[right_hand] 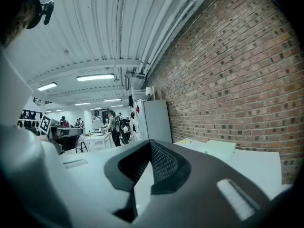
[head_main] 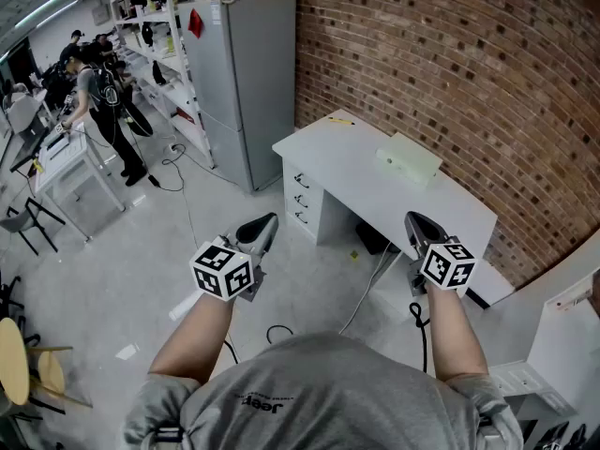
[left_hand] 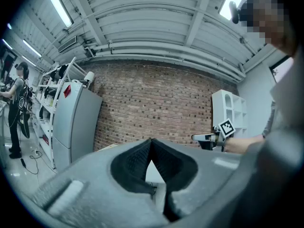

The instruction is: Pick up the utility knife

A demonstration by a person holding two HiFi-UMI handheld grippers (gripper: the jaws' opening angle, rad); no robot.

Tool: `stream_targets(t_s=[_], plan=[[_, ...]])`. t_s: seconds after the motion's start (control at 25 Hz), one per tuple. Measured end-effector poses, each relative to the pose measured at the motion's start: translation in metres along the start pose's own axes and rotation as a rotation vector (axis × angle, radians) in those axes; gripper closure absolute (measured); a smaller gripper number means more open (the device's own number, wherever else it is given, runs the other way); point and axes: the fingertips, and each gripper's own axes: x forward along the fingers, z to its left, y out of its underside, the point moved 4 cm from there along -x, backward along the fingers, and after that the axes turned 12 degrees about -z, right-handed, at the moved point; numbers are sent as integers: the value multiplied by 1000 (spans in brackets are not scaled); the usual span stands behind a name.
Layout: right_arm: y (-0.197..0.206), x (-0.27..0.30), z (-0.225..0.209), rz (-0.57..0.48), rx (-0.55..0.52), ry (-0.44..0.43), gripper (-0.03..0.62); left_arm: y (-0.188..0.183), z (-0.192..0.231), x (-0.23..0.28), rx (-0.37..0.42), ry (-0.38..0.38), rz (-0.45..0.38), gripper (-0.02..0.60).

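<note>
The person's grey T-shirt (head_main: pixel 309 392) is filling the bottom of the head view, and both bare forearms are reaching forward. The left hand-held gripper (head_main: pixel 265 223) is hanging in the air over the pale grey floor (head_main: pixel 141 279), short of the bench. Its dark ribbed jaws are pressing together at the tips with nothing between them, as its own view (left_hand: pixel 151 141) is showing. The right hand-held gripper (head_main: pixel 417 219) is hovering level with it, well apart to the right, just over the near edge of the bench. Its jaws are also meeting at the tips and are carrying nothing (right_hand: pixel 150 144). A black cable (head_main: pixel 277 331) is curling on the floor below the arms.

Farther out, the long white bench with drawers (head_main: pixel 347 172) is standing along the red brick wall (head_main: pixel 450 64). A pale green flat box (head_main: pixel 409 157) is lying on the bench top near the wall. What seems to be the yellow utility knife (head_main: pixel 339 120), too small to confirm, is lying at the far left corner of the bench, well apart from both grippers. A tall grey cabinet (head_main: pixel 239 73) is standing past the bench, with white shelving (head_main: pixel 159 26) beside it. A person in black (head_main: pixel 103 111) is standing at a table far off on the left.
</note>
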Motion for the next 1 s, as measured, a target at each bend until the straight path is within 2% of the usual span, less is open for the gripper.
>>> stream_targets(t_s=[0.64,1.0], plan=[[0,14,-25,2,20,-10,585,0,-1,28,19,-5,-3,583],[-17,-6,-51,7,-13,-70,585,1,-48,52,45,-30,-16,583]])
